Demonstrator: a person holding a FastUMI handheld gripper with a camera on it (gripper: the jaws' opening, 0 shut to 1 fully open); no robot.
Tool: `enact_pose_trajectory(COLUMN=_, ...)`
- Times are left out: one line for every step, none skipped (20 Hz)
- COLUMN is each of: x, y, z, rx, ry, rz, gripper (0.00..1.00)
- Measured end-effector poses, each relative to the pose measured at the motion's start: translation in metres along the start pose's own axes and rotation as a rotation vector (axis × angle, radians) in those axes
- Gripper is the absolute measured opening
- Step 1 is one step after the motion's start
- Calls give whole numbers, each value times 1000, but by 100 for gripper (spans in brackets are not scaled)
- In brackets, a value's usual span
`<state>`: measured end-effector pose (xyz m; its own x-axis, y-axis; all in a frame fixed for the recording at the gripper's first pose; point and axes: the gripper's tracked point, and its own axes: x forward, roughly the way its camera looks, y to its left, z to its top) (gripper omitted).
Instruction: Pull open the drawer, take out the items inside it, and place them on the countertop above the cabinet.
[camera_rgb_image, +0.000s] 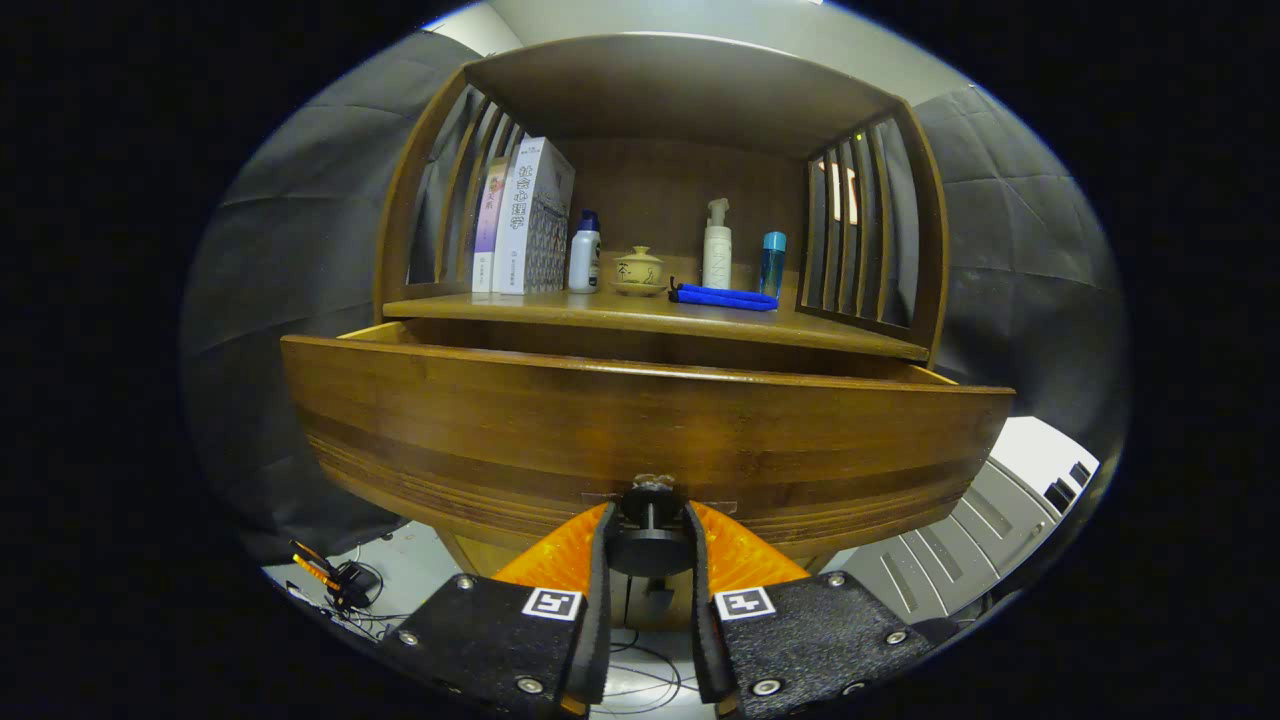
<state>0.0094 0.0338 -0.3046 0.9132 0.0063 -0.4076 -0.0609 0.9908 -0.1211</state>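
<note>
- The claw (648, 535) is closed on the dark round knob (648, 545) of the drawer (640, 430). One finger presses on each side of the knob.
- The drawer is pulled out from the wooden cabinet (655, 100). Its tall front board hides the inside, so I cannot tell what lies in it.
- Above the drawer is the desk (850, 335), the flat wooden top of the cabinet.
- On the desk, from left to right, stand two books (525, 215), a small white bottle (584, 255) with a dark cap, a little tan pot (638, 272) with a lid, a tall white pump bottle (716, 250) and a blue bottle (772, 262).
- A long blue thing (725, 296) lies in front of the pump bottle. It may be a folded cloth, but it is too small to be sure.
- Low down beside the cabinet, wires (340, 585) lie on the floor, partly cut off.
</note>
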Motion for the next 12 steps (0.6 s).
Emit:
enact_pose_trajectory(x=-12, y=2, z=1, rx=6, ry=-18, rz=6, gripper=34)
enact_pose_trajectory(x=-17, y=4, z=-3, rx=8, ry=-6, rz=12, gripper=34)
enact_pose_trajectory(x=-27, y=6, z=-6, rx=10, ry=-2, rz=17, gripper=34)
enact_pose_trajectory(x=-33, y=7, z=-7, rx=13, ry=3, rz=21, gripper=35)
enact_pose_trajectory(x=-37, y=9, z=-11, rx=17, ry=11, rz=28, gripper=34)
enact_pose_trajectory(x=-44, y=10, z=-15, rx=23, ry=17, rz=36, gripper=34)
enact_pose_trajectory(x=-53, y=11, z=-19, rx=32, ry=22, rz=45, gripper=34)
enact_pose_trajectory(x=-60, y=11, z=-20, rx=40, ry=23, rz=52, gripper=34)
enact_pose_trajectory(x=-67, y=10, z=-25, rx=43, ry=27, rz=58, gripper=34)
enact_pose_trajectory(x=-72, y=10, z=-25, rx=47, ry=25, rz=62, gripper=34)
enact_pose_trajectory(x=-70, y=11, z=-27, rx=50, ry=24, rz=66, gripper=34)
enact_pose_trajectory(x=-70, y=12, z=-26, rx=45, ry=25, rz=71, gripper=34)
